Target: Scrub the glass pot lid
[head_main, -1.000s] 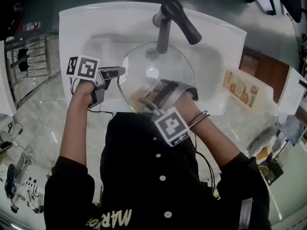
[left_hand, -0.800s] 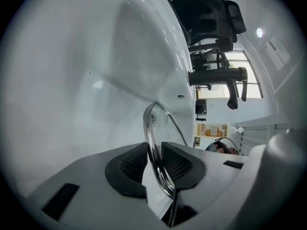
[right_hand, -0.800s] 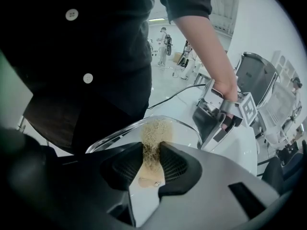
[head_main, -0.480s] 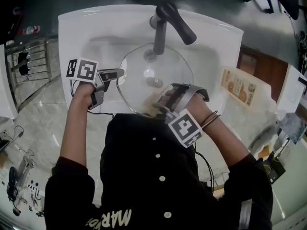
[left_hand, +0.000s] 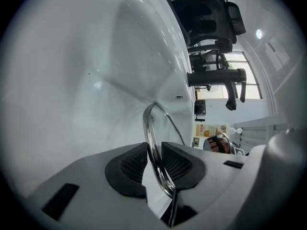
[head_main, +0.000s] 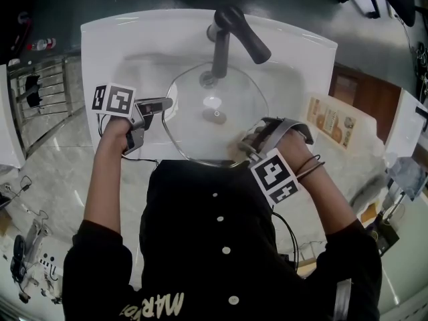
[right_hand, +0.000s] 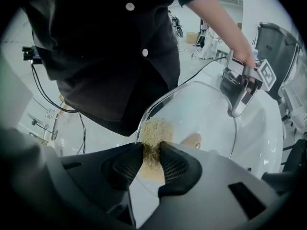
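In the head view, the shirt point(head_main: 214, 246) hides the near rim of the sink point(head_main: 100, 59). Print on the carton point(head_main: 334, 122) is too small to read. In the left gripper view, the rim of the lid point(left_hand: 152, 128) vanishes behind the jaws.

— What's the lid like?
— The glass pot lid point(head_main: 200, 131) is round and clear, with a shiny metal rim point(left_hand: 152, 147) and a small knob point(head_main: 215, 117) at its middle. It sits broad side up over the white sink point(head_main: 107, 39), with its left edge clamped in the left gripper's point(left_hand: 156, 163) jaws.
— And the scrubber?
— A tan, fibrous scrub pad point(right_hand: 153, 135), pinched in the right gripper's point(right_hand: 152, 163) jaws, touches the glass by the lid's near-right edge.
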The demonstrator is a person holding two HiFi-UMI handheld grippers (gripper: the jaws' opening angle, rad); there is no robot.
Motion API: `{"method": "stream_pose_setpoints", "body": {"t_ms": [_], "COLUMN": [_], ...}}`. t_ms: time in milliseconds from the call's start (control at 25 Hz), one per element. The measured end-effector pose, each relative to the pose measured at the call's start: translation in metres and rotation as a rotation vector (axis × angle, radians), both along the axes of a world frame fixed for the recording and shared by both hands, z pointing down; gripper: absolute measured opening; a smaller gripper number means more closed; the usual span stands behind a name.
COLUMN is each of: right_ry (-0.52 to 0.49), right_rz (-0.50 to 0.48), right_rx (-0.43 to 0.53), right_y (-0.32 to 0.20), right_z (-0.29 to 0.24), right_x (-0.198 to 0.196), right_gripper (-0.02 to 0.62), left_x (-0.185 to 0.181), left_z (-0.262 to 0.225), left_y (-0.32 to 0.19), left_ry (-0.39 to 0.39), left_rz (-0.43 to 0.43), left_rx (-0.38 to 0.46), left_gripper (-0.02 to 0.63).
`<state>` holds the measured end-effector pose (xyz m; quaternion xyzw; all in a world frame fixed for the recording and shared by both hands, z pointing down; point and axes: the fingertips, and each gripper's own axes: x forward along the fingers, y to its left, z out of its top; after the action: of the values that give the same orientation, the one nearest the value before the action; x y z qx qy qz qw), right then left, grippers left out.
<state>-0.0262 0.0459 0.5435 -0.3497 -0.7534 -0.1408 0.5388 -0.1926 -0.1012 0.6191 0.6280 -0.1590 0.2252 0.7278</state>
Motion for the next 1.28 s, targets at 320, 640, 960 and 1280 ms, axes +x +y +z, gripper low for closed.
{"method": "stream_pose_setpoints", "body": {"t_ms": [320,640,960,1280], "right_ry": [0.162,0.162,0.120,-0.060], "right_rz": [0.024,0.064,0.211,0.645], "right_rx": [0.033,0.054,0.098,0.225], "right_y": [-0.013,-0.015,-0.023,-0.067], "right_z": [0.015,0.016,0.013,-0.021], "right_x": [0.030,0.029,0.023,0.009], "right_gripper": [0.121,0.123,0.124,0.126], "left_x": [0.000,0.001,-0.002,-0.010], "left_z": [0.000,0.002,-0.010,-0.076], "left_y": [0.000,0.002,-0.001,-0.030], "left_ry": [0.000,-0.022,-0.127,-0.208], "left_rz": [-0.003,0.038,0.089,0.008], "left_rx": [0.002,0.042,0.160,0.561], "left_gripper": [0.110,0.120,0.238,0.100]}}
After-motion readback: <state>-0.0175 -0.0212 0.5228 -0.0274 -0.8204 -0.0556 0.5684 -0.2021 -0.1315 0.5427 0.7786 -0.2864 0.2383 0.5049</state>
